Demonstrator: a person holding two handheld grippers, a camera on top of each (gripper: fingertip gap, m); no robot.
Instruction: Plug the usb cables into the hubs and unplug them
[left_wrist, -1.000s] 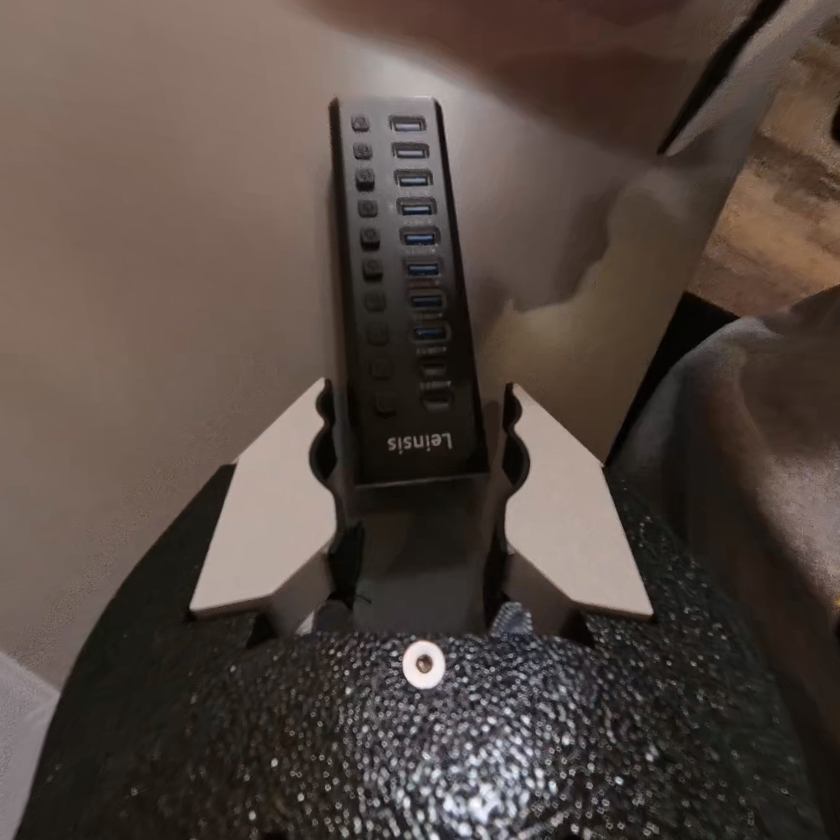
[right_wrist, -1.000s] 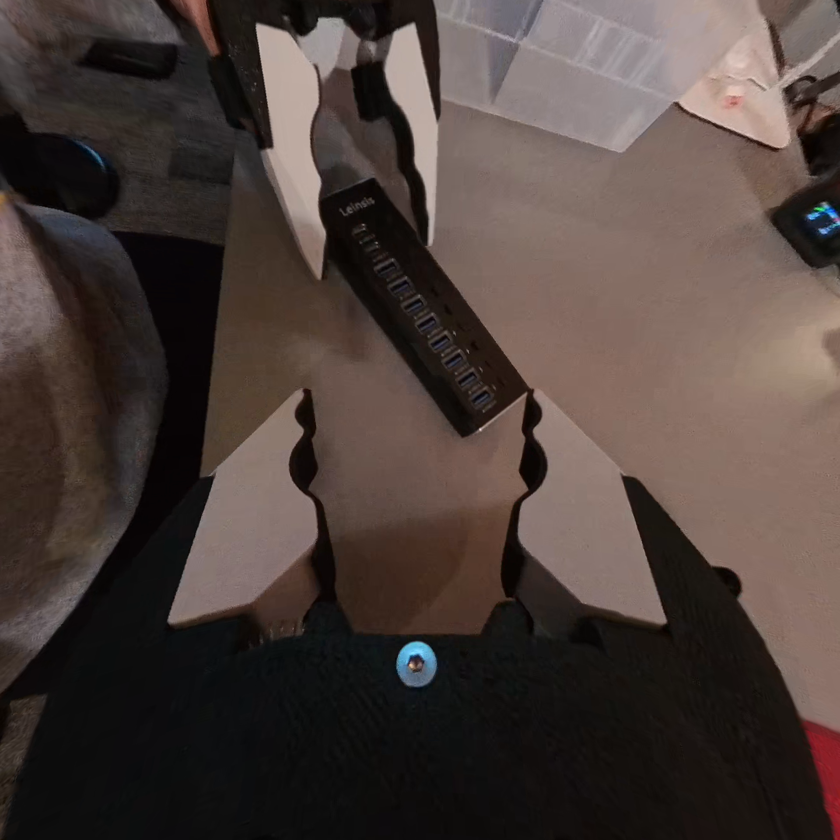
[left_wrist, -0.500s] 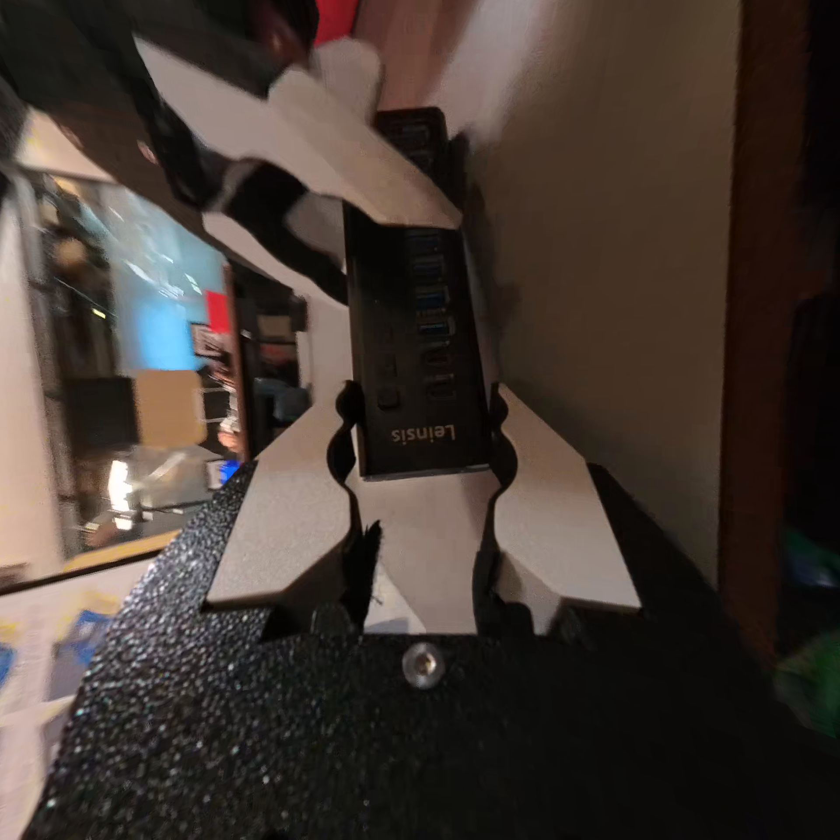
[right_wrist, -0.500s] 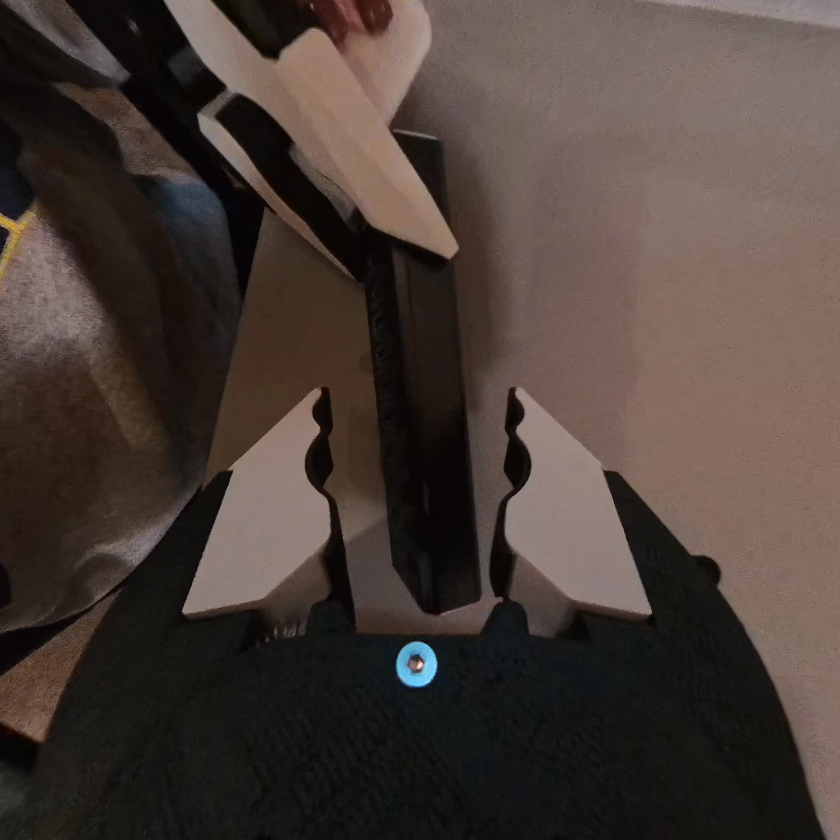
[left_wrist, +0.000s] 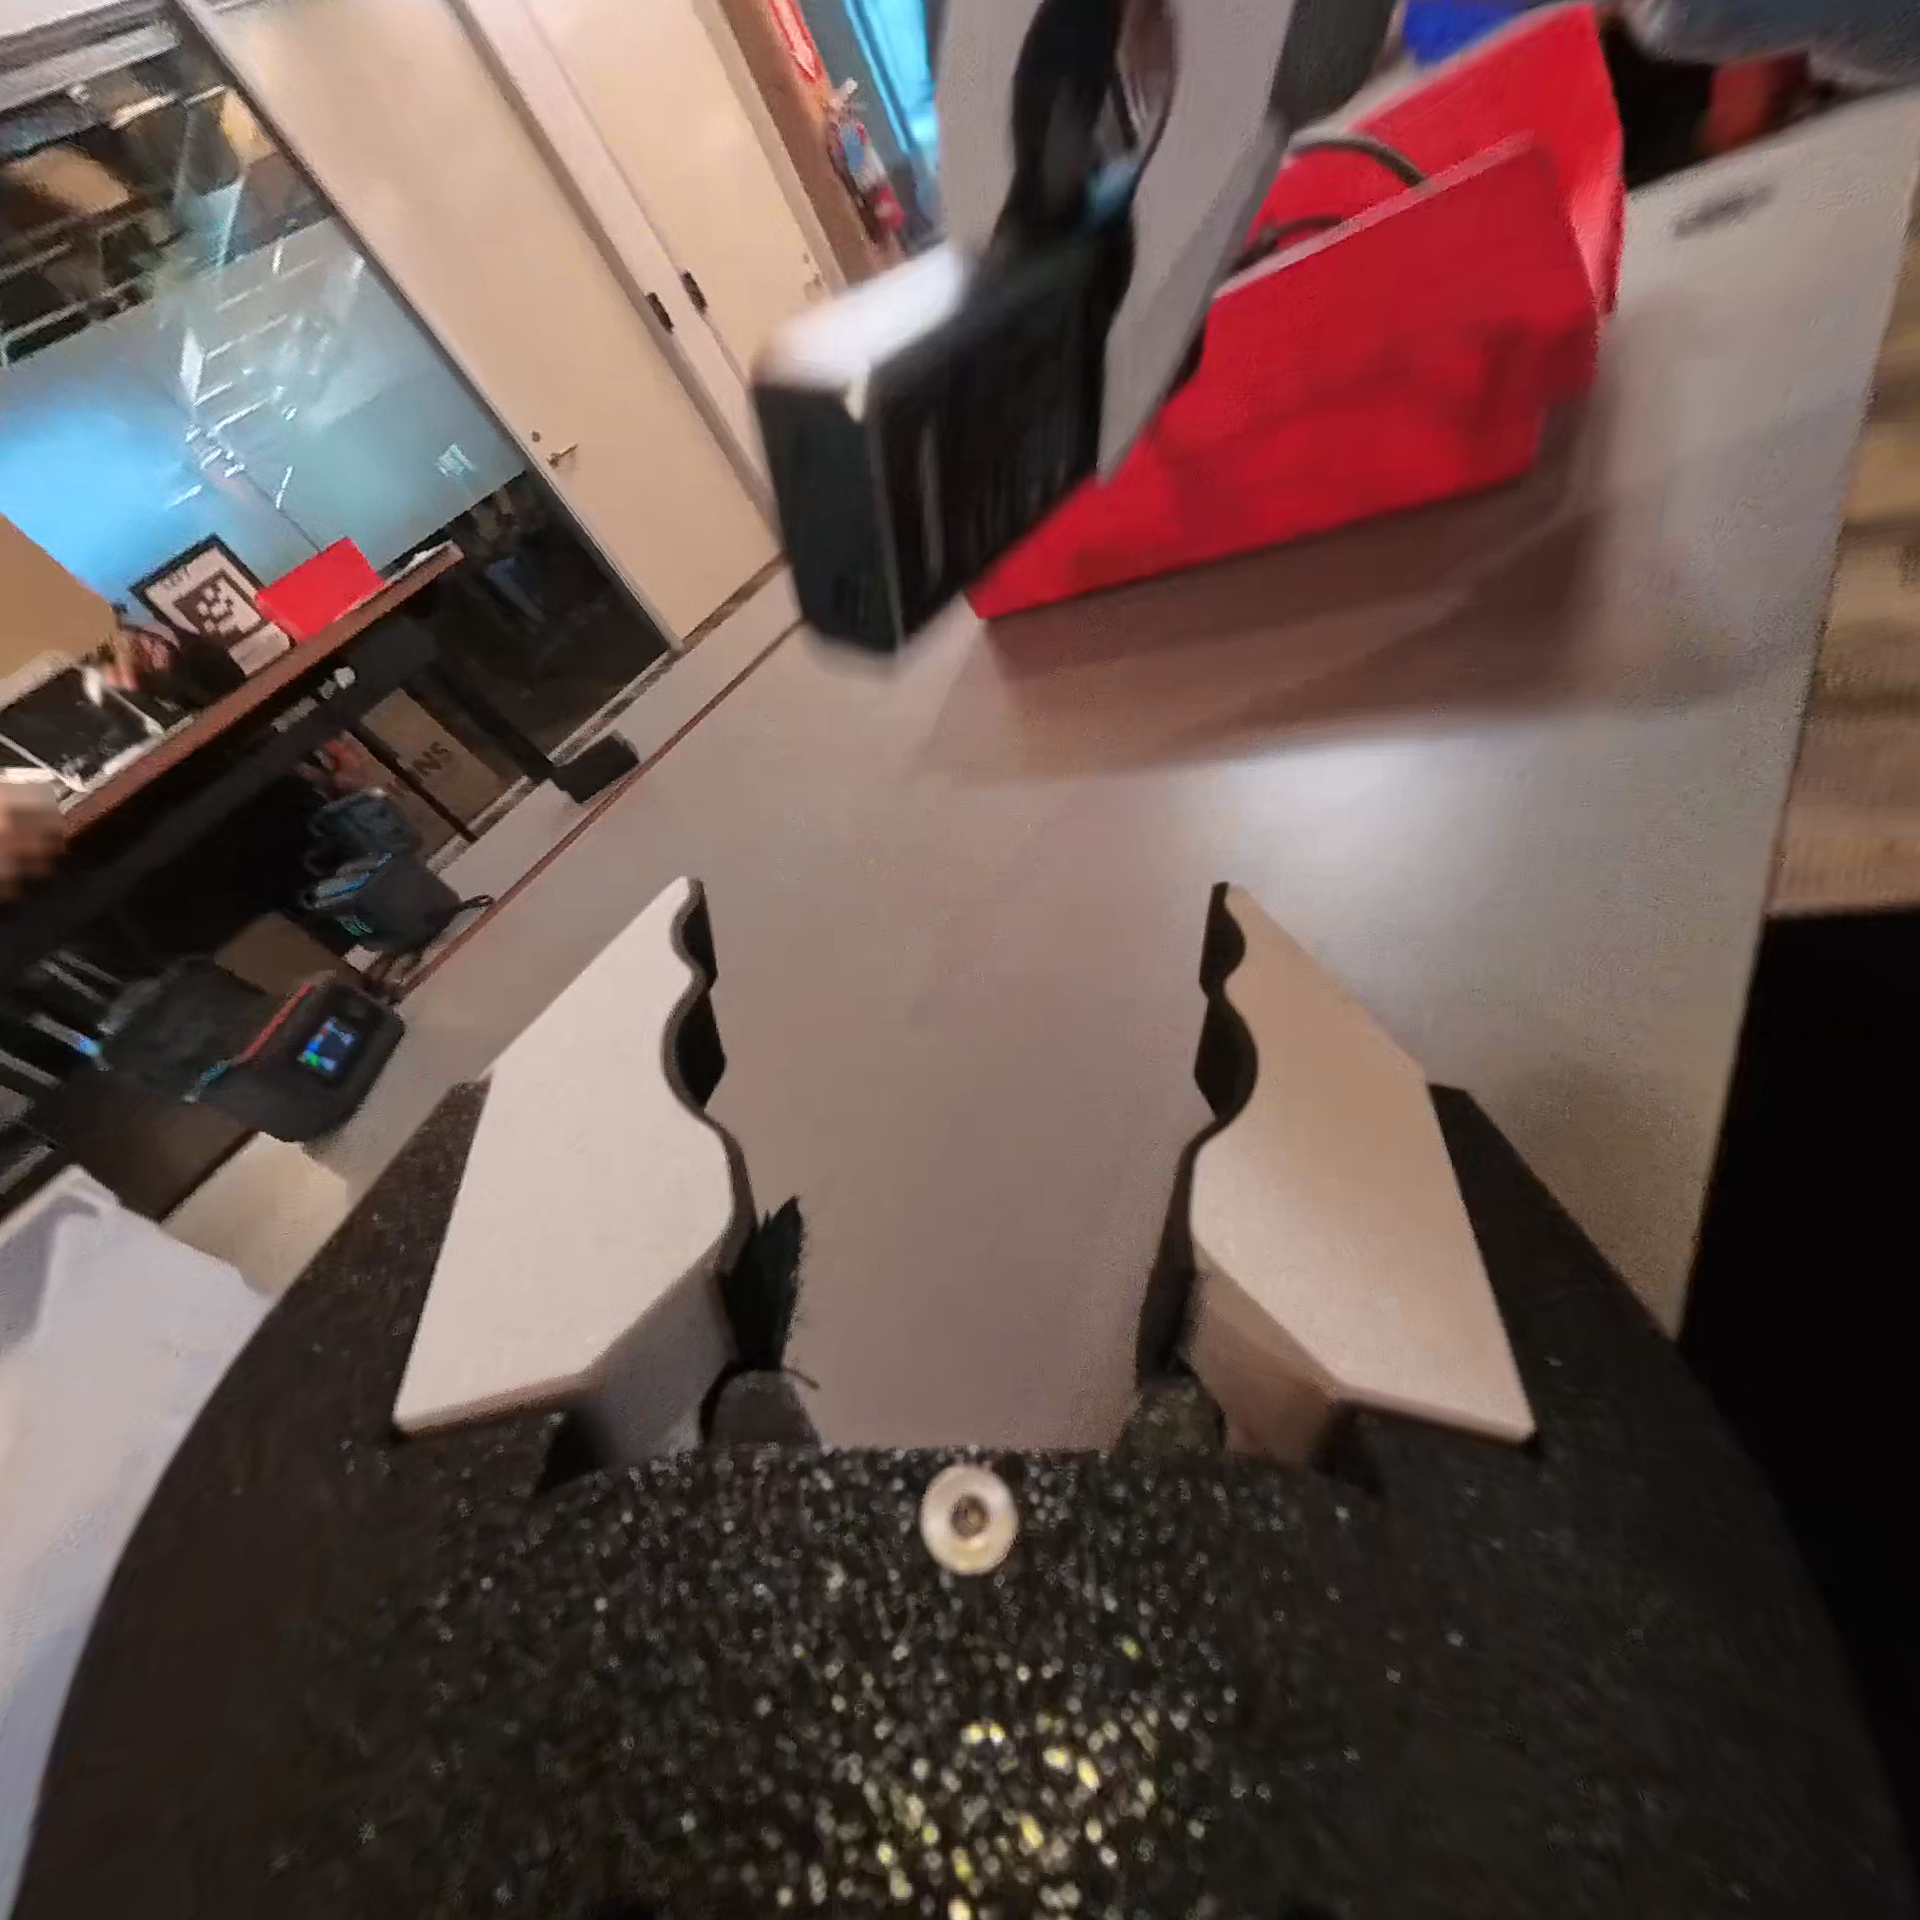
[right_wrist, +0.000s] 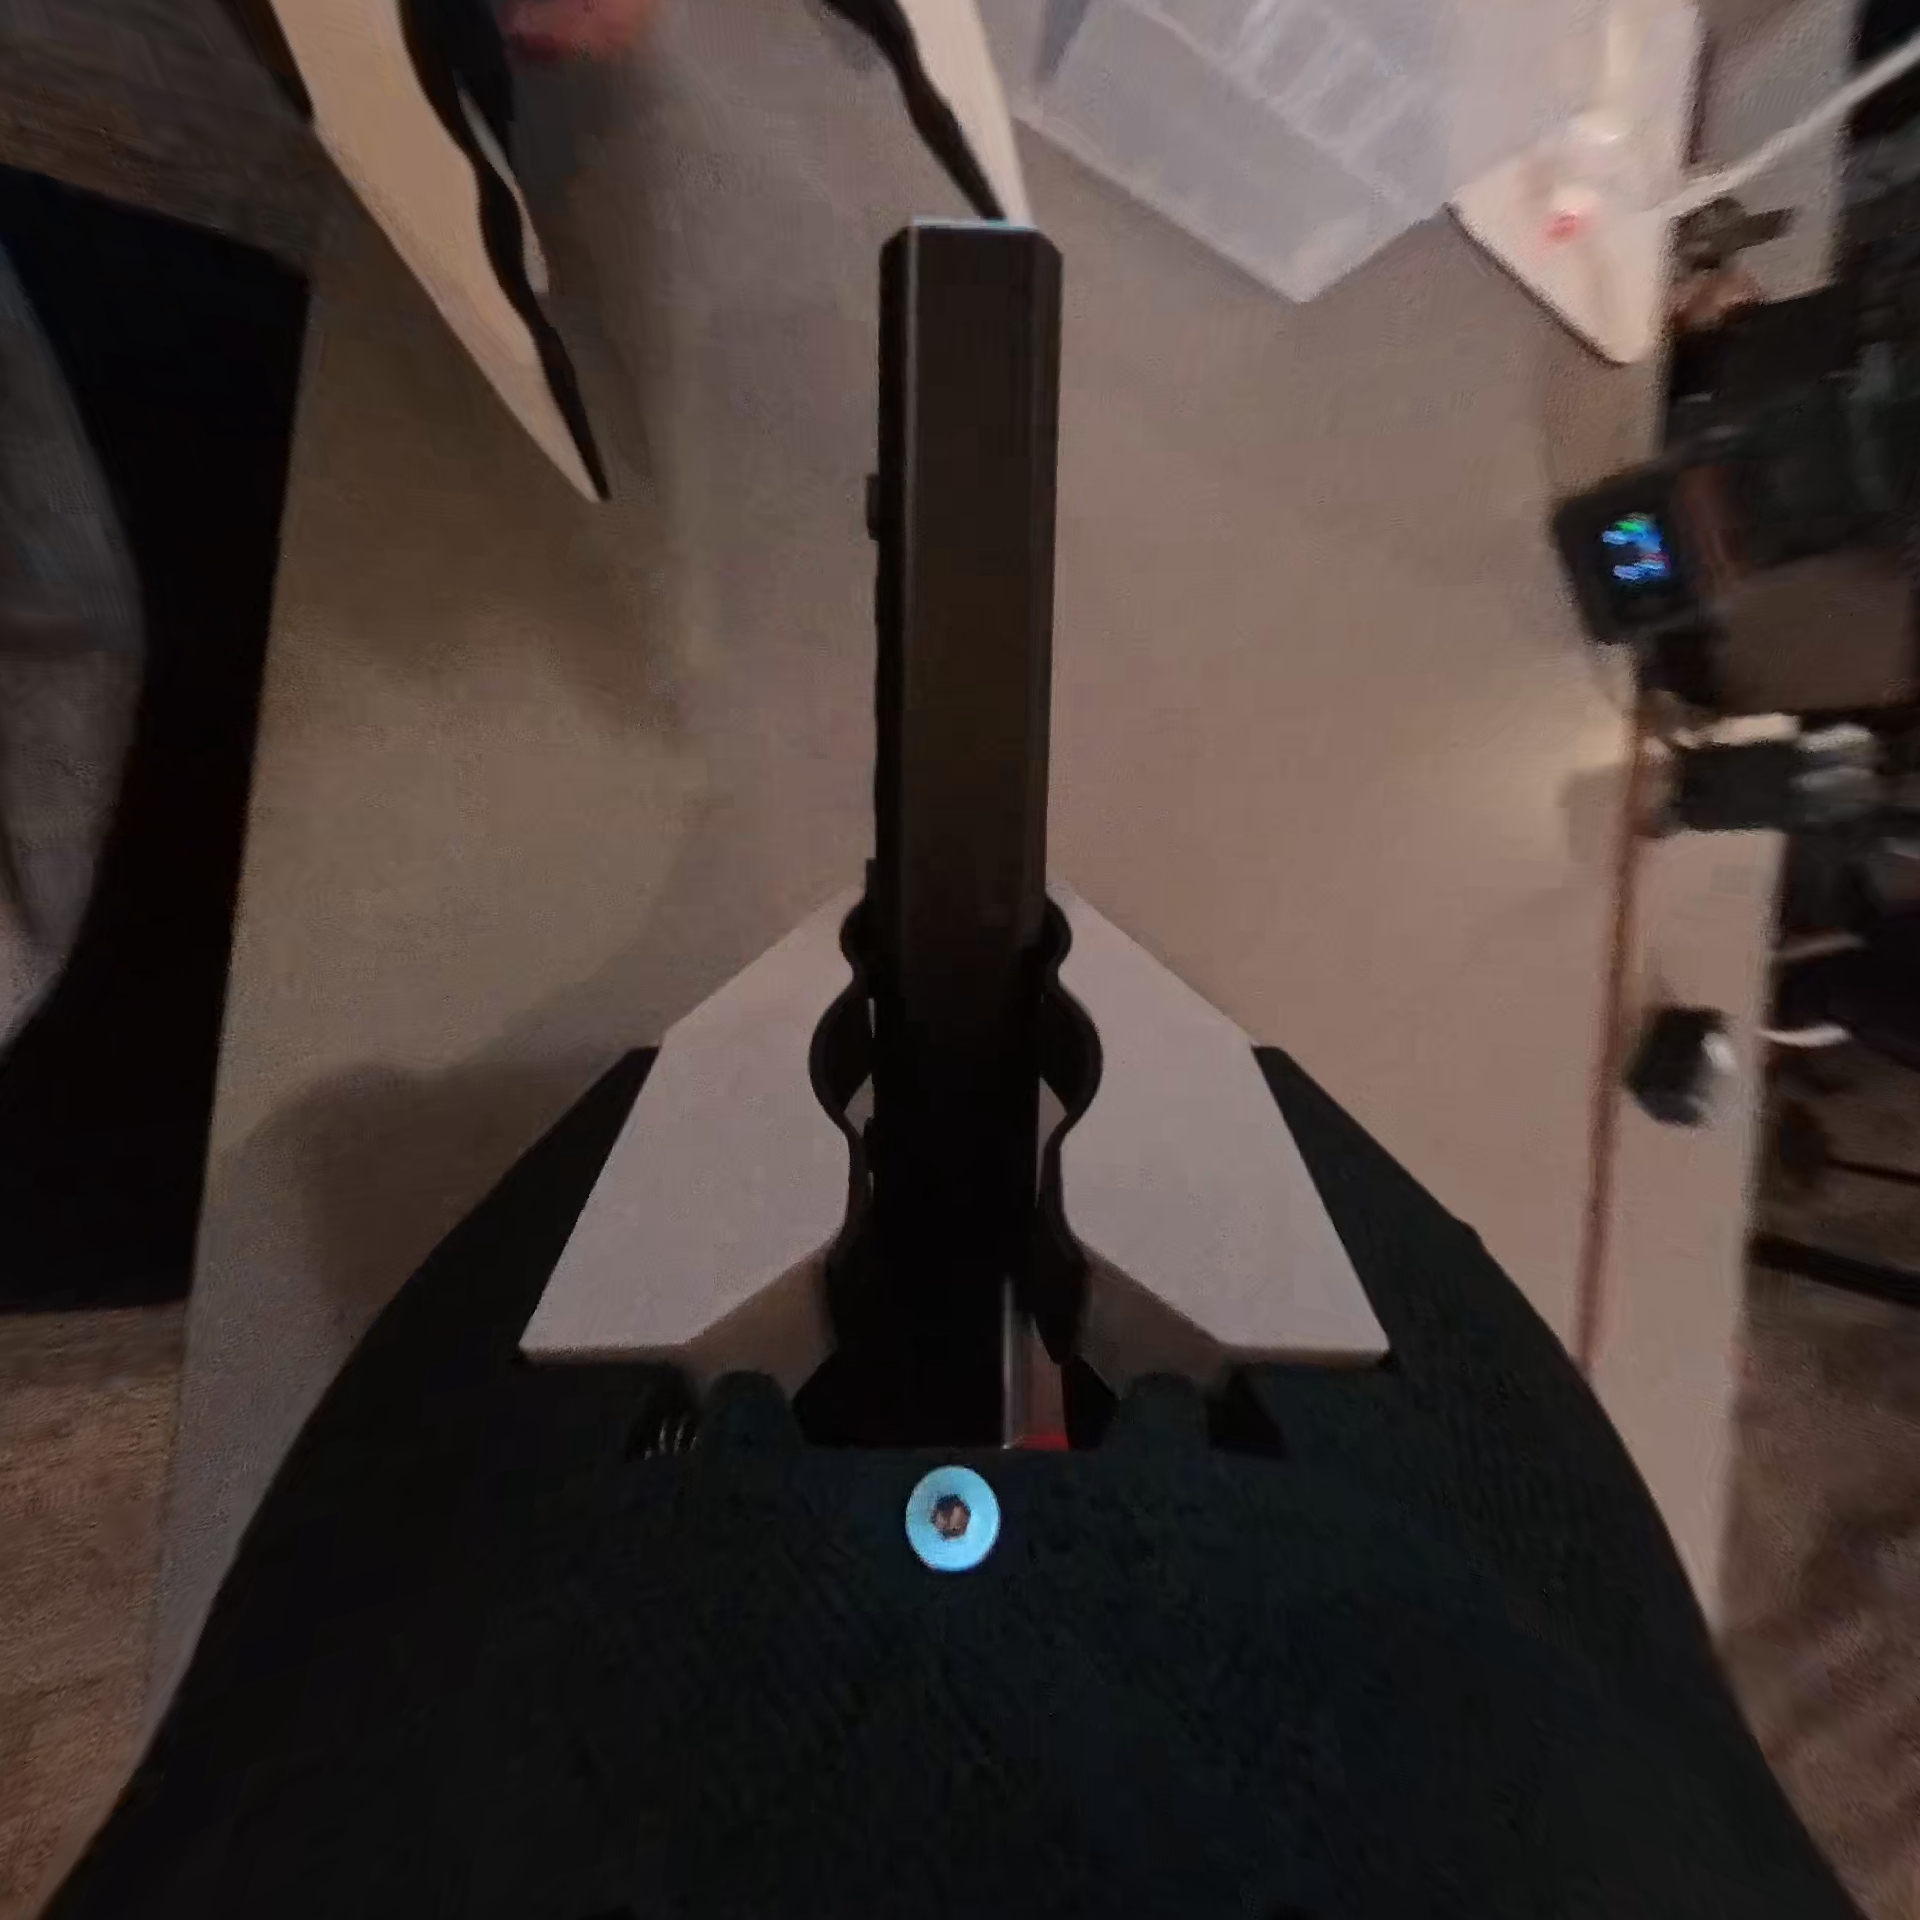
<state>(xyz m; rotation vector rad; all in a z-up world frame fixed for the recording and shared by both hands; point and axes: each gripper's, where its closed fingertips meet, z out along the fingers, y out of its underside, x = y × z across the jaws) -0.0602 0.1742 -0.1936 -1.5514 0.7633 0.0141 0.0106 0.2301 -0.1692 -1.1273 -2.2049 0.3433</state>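
Right hand-held gripper (right_wrist: 956, 1039) clamping hub (right_wrist: 966, 582), lifting it above bench (left_wrist: 1039, 935); left hand-held gripper (left_wrist: 956, 997) gaping empty. Next: fetching cable.

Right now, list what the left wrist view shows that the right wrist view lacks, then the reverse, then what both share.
Only the left wrist view: a red wedge-shaped block on the table, glass office partitions, and the left gripper open and empty.

Only the right wrist view: the clear plastic bin and the grip up close, the right gripper shut on the black USB hub.

Both: hub, table, both grippers and a small lit screen.
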